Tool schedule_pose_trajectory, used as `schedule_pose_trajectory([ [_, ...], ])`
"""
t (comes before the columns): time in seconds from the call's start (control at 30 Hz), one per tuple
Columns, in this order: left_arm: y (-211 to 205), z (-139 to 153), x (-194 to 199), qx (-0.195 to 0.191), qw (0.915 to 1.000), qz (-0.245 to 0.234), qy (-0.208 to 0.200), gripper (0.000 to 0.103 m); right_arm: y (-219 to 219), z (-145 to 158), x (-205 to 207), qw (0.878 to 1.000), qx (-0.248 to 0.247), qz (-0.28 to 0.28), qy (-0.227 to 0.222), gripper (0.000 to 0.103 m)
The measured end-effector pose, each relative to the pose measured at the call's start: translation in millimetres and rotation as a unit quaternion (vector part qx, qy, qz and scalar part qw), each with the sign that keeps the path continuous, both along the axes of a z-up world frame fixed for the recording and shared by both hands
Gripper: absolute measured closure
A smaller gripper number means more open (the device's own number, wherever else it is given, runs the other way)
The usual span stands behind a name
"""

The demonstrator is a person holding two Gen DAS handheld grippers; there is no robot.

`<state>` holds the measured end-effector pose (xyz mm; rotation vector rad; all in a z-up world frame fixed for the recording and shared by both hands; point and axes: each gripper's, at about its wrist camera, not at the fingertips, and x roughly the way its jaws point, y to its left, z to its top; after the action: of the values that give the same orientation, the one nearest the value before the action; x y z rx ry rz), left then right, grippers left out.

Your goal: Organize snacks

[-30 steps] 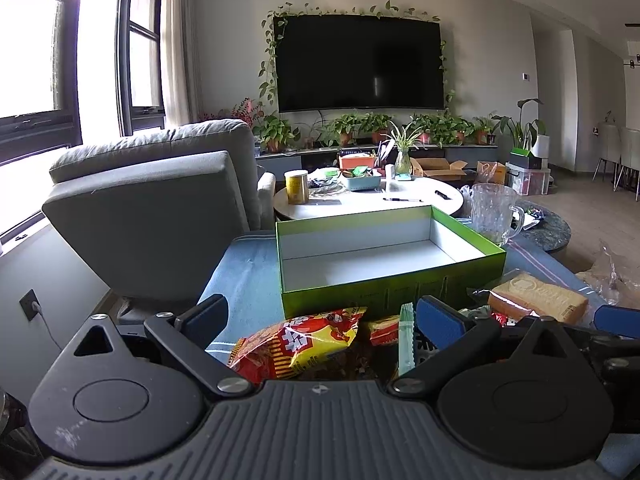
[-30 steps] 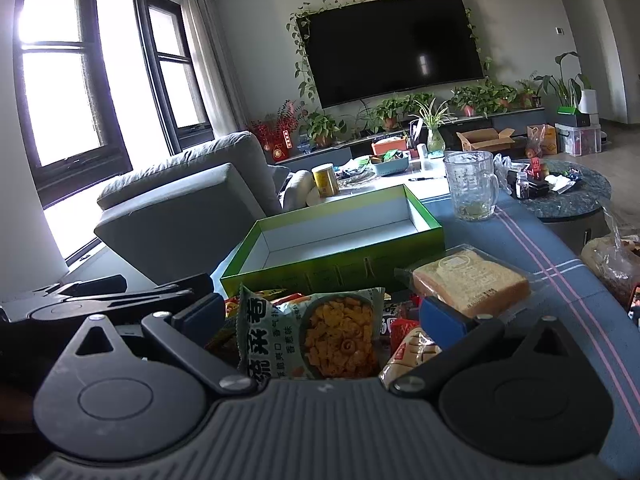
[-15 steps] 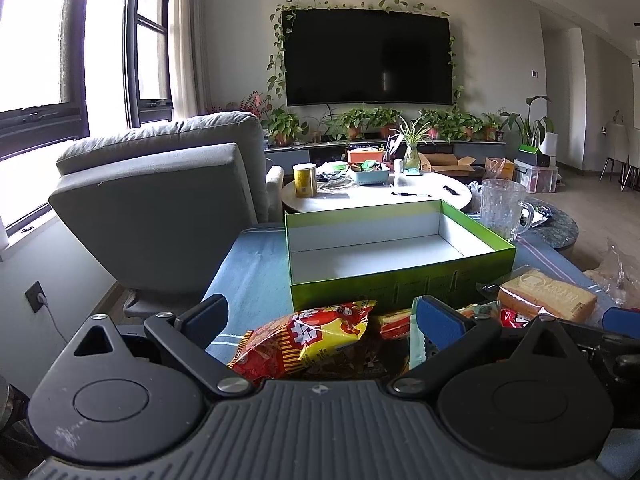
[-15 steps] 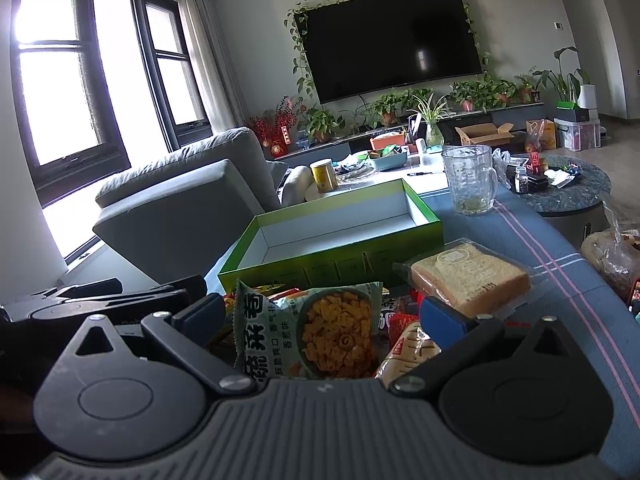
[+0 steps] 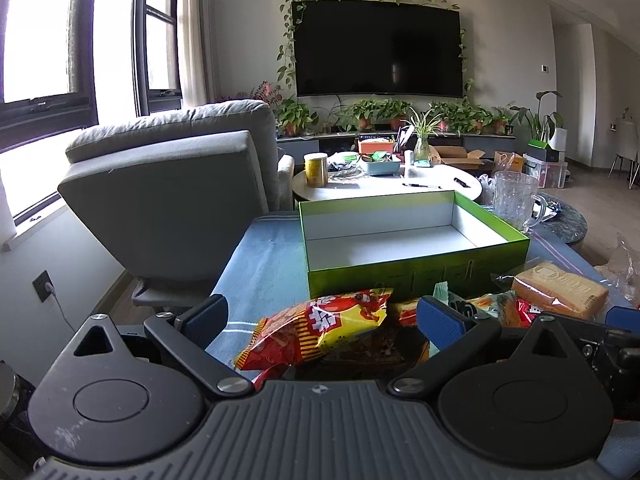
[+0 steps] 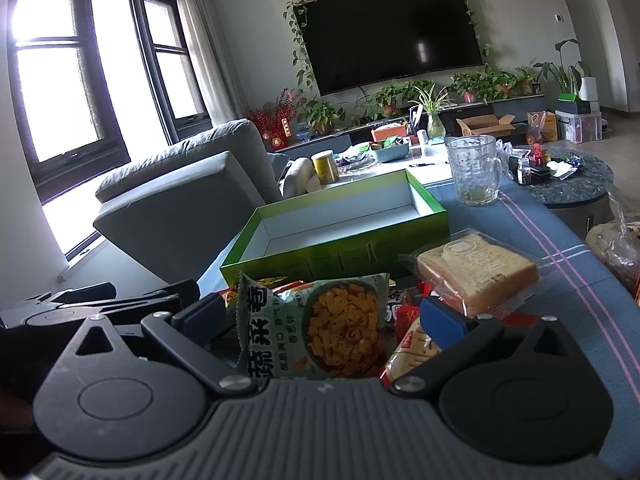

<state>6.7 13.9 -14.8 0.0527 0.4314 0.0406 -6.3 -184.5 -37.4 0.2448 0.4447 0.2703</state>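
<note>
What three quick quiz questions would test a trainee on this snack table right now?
1. True or false: the green box already holds snacks.
2. Which packet lies between the open fingers of the left gripper: A) the red and yellow packet, B) the wrapped bread, C) the glass mug?
3. Fill in: in the right wrist view, the wrapped bread lies to the ____ of the green packet.

Key: 1 false, it is empty; 2 A; 3 right.
</note>
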Motion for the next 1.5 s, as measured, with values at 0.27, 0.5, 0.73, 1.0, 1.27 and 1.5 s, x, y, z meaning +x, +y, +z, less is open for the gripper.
schedule_pose_trajectory([
  [0.27, 0.5, -2.4, 0.9, 0.000, 1.0000, 0.000, 0.005, 0.001, 0.8, 0.4, 0.4, 1.000, -0.001, 0.001, 0.001, 0.037],
  [0.5, 0.3, -3.1, 0.0, -0.001, 1.0000, 0.000, 0.005, 0.001, 0.2, 0.3, 1.2, 1.000, 0.000, 0.001, 0.002, 0.037],
  [0.73, -1.1, -2.7, -0.7, 0.000, 1.0000, -0.003, 0.007, 0.001, -2.7, 1.6, 2.8, 1.000, 0.005, -0.003, 0.002, 0.037],
  [1.0, -5.9, -2.5, -0.7, 0.002, 0.9999, -0.011, 0.009, 0.002, -8.7, 2.6, 3.8, 1.000, 0.016, -0.008, 0.006, 0.037],
  [1.27, -7.0, -2.3, -0.8, 0.002, 0.9998, -0.018, 0.009, 0.002, -11.4, 2.3, 4.5, 1.000, 0.020, -0.011, 0.007, 0.037],
  [1.5, -8.5, -4.7, -0.4, 0.004, 0.9996, -0.026, 0.012, 0.002, -12.8, 2.4, 3.9, 1.000, 0.023, -0.013, 0.009, 0.037],
])
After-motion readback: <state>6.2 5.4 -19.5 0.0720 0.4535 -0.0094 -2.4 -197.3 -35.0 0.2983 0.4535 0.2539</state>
